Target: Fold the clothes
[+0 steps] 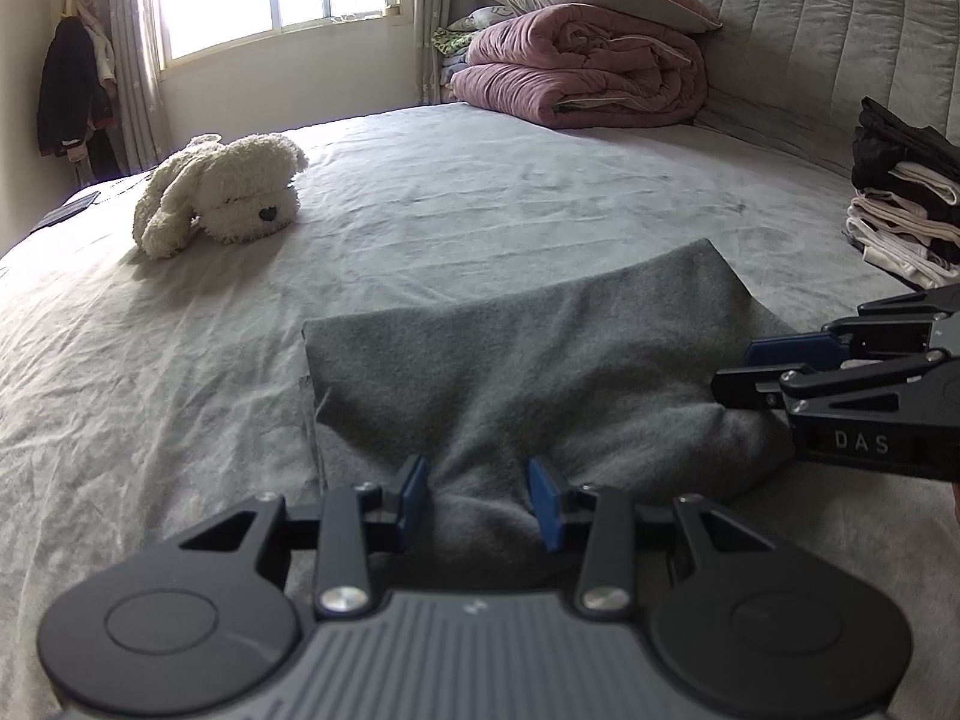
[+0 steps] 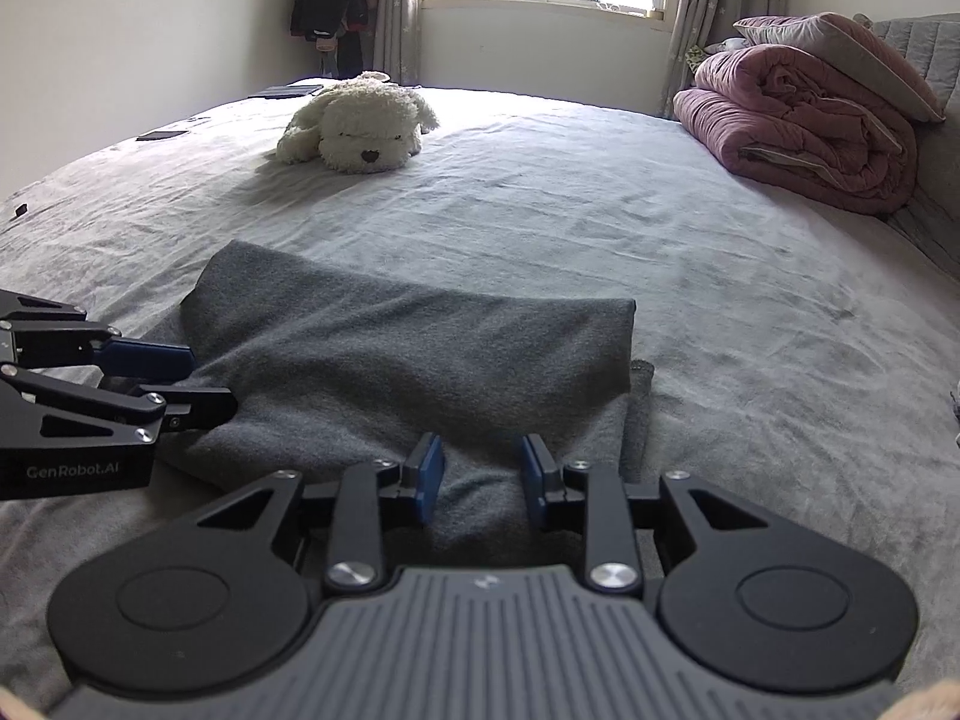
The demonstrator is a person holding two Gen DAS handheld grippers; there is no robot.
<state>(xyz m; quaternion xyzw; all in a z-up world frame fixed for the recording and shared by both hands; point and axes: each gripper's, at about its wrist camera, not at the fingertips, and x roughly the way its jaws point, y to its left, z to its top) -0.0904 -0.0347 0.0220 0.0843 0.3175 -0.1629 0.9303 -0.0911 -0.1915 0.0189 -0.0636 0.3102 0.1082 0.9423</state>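
Grey garment (image 1: pixel 528 360): soft fleecy cloth, matt, fine nap.
Bed sheet (image 1: pixel 480 192): pale grey woven cloth, matt, creased.
Plush dog (image 1: pixel 228 192), at ten o'clock from the garment: cream shaggy pile, rough.
Quilt (image 1: pixel 582 72), at one o'clock: dusty-pink velvety cloth, stitched.
Headboard (image 1: pixel 828 30): grey quilted fabric.
Left tongs (image 1: pixel 478 501), right tongs (image 2: pixel 480 474): black matt metal-looking arms, bright polished screw heads, blue matt pads (image 1: pixel 414 495), ribbed grey plastic housing.
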